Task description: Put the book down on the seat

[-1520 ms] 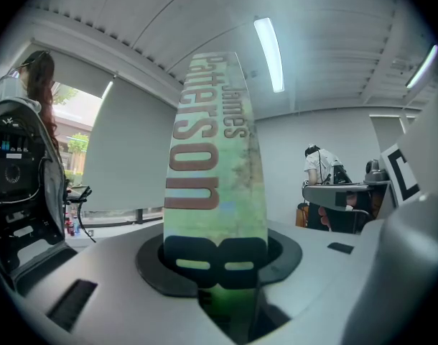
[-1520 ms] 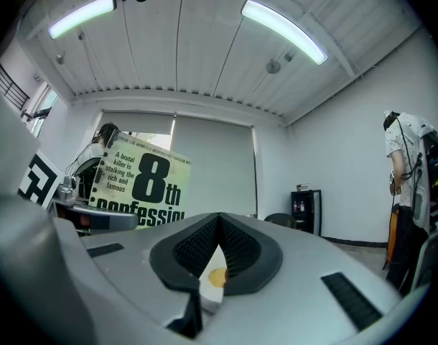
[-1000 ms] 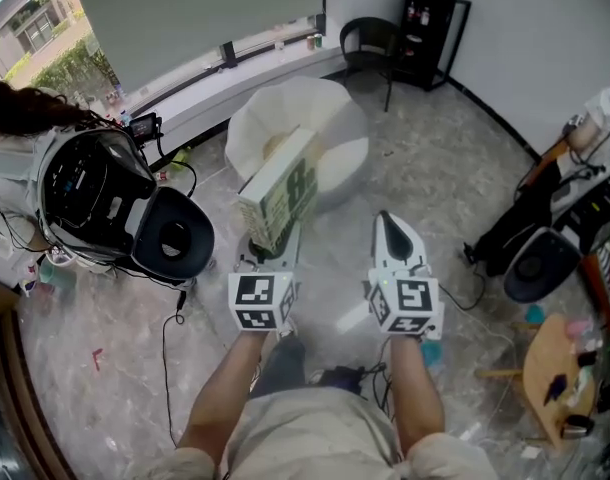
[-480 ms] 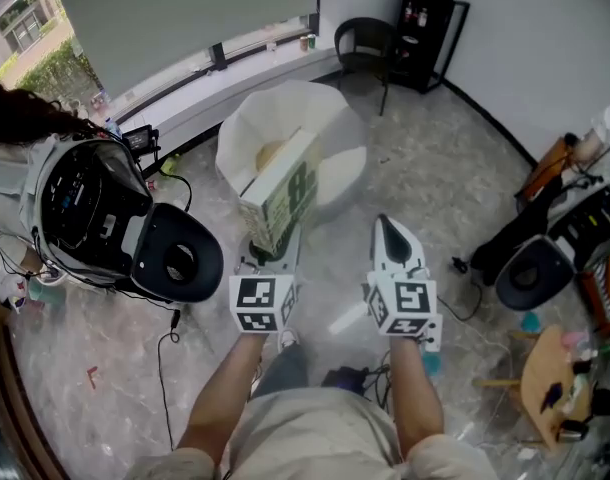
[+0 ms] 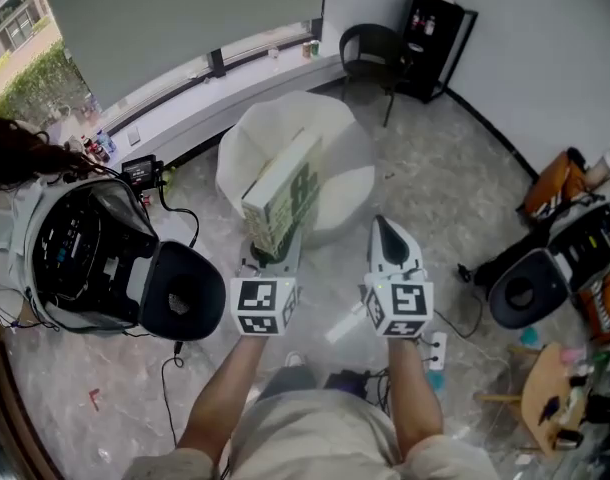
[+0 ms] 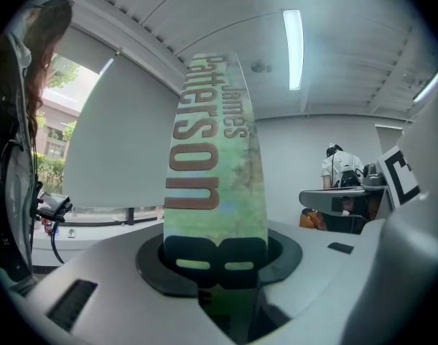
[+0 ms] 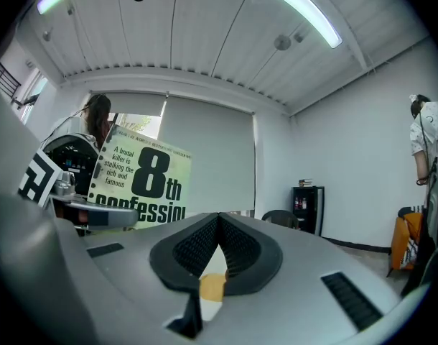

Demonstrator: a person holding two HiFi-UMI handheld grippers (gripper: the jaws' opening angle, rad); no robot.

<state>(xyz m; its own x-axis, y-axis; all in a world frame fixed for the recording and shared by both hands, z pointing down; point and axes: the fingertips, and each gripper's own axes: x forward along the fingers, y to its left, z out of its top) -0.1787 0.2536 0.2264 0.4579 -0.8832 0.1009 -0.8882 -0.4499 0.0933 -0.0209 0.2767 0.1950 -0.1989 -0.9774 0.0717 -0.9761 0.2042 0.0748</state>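
My left gripper (image 5: 272, 251) is shut on a thick green paperback book (image 5: 282, 196), held upright with its spine up. In the left gripper view the book's spine (image 6: 215, 178) fills the middle, clamped between the jaws. Just beyond the book stands a round white seat (image 5: 330, 138). My right gripper (image 5: 390, 240) hangs beside the left one, jaws shut and holding nothing. From the right gripper view the book's cover (image 7: 140, 184) shows at the left, and the black pads (image 7: 197, 244) meet in front.
A black and white round machine (image 5: 90, 258) with cables sits on the floor at the left. A black chair (image 5: 370, 48) and a dark shelf (image 5: 437, 38) stand at the back. Bags and a stool (image 5: 530, 288) lie at the right. A window sill (image 5: 185, 108) runs behind the seat.
The view has shifted slightly, so the white seat and the round machine sit a little lower and nearer. Both grippers hold the same pose, the book still in the left.
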